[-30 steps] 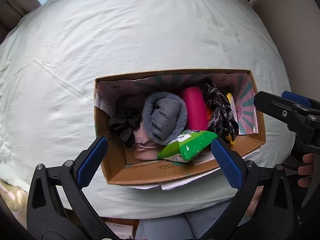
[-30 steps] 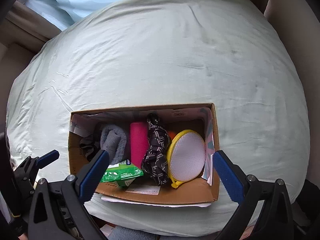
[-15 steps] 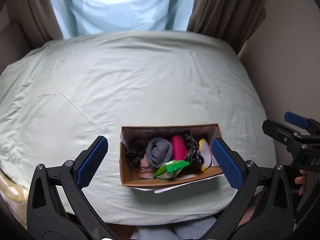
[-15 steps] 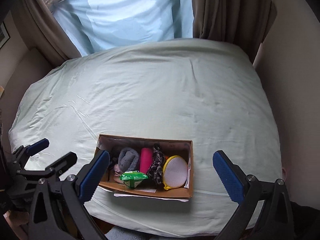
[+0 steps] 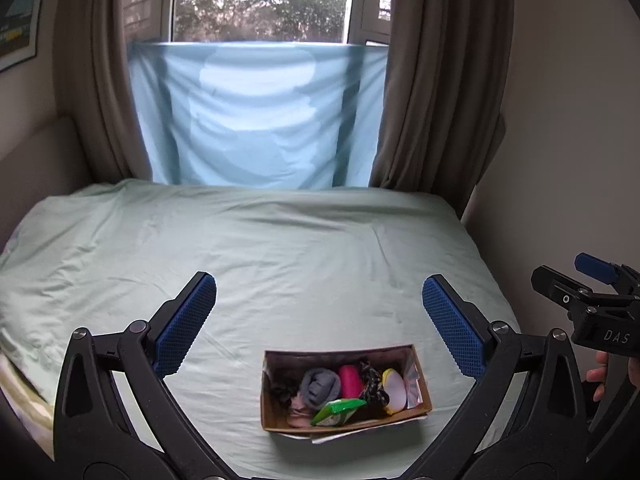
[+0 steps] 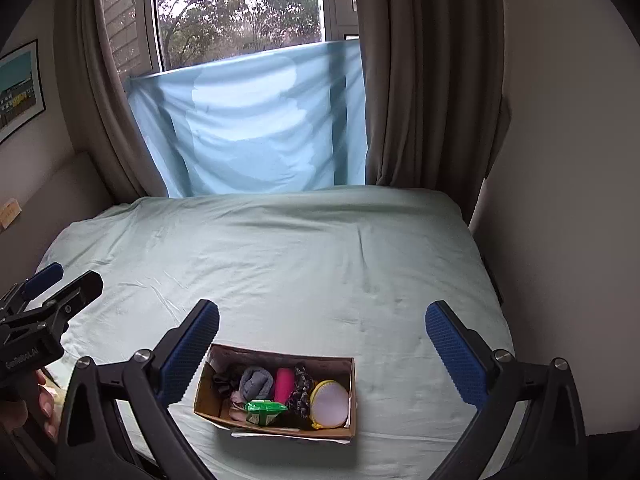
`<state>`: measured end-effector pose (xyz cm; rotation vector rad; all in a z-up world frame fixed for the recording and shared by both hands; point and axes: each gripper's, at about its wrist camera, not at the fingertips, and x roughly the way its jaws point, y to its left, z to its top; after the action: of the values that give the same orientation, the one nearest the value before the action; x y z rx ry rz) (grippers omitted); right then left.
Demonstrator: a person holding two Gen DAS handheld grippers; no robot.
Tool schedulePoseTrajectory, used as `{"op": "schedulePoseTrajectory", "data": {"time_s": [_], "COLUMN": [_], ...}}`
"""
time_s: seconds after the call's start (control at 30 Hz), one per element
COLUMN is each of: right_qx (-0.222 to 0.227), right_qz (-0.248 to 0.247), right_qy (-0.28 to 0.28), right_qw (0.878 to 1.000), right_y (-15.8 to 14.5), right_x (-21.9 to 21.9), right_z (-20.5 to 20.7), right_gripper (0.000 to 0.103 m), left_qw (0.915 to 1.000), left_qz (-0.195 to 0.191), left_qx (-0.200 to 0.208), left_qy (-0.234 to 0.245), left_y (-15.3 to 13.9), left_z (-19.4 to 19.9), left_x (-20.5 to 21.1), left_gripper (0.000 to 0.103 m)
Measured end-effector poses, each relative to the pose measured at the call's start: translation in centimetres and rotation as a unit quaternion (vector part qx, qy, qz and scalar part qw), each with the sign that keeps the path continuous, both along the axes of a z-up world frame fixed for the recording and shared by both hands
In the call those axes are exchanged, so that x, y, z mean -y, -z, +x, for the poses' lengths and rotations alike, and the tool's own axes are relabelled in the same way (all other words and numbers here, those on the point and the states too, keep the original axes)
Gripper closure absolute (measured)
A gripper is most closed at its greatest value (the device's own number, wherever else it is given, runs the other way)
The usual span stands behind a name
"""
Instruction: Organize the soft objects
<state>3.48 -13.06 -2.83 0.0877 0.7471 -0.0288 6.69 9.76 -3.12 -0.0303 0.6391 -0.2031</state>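
Cardboard box (image 5: 276, 412) crammed: grey sock roll (image 5: 320, 386), pink roll (image 5: 350, 380), green packet (image 5: 338, 410). Sits on pale green bed (image 5: 280, 248), curtained window (image 5: 260, 0) behind. Left gripper (image 5: 319, 328), right gripper (image 6: 322, 336) both spread wide, empty.

Left gripper (image 5: 318, 326): hovering, jaws standing wide apart, blue pads (image 5: 186, 322) facing inward, gripping nothing. Right gripper (image 6: 322, 350): hovering level beside it, jaws likewise spread, carrying nothing. Hand (image 5: 600, 374): partly showing, wrapping the right handle; fingers (image 6: 44, 408) curling around the left.

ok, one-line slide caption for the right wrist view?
Open right gripper above a brown cardboard box of soft items on a pale green bed sheet.
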Motion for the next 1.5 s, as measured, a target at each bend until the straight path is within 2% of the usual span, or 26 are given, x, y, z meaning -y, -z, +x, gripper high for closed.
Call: {"op": "schedulePoseTrajectory", "data": {"time_s": [0.17, 0.43, 1.0, 1.5], "right_qx": [0.027, 0.06, 0.071, 0.08], "right_qz": [-0.002, -0.02, -0.024, -0.024], "right_qy": [0.009, 0.028, 0.048, 0.051], "right_qw": [1.0, 0.998, 0.996, 0.995], "right_y": [-1.2, -1.8, -2.0, -2.3], "right_x": [0.5, 1.0, 1.5, 1.2], "right_z": [-1.2, -2.4, -2.4, -1.9], "right_gripper": [0.0, 0.0, 0.0, 0.0], "left_qw": [0.9993, 0.9986, 0.9985, 0.9982], "left_qz": [0.006, 0.01, 0.012, 0.018], "left_qx": [0.036, 0.053, 0.052, 0.058], "left_qy": [0.002, 0.0, 0.011, 0.002], "left_y": [-1.7, -1.6, -1.3, -1.5], "left_z": [-1.2, -2.1, -2.4, -2.2], "left_x": [0.6, 1.2, 2.0, 1.4], "left_gripper": [0.0, 0.0, 0.0, 0.0]}}
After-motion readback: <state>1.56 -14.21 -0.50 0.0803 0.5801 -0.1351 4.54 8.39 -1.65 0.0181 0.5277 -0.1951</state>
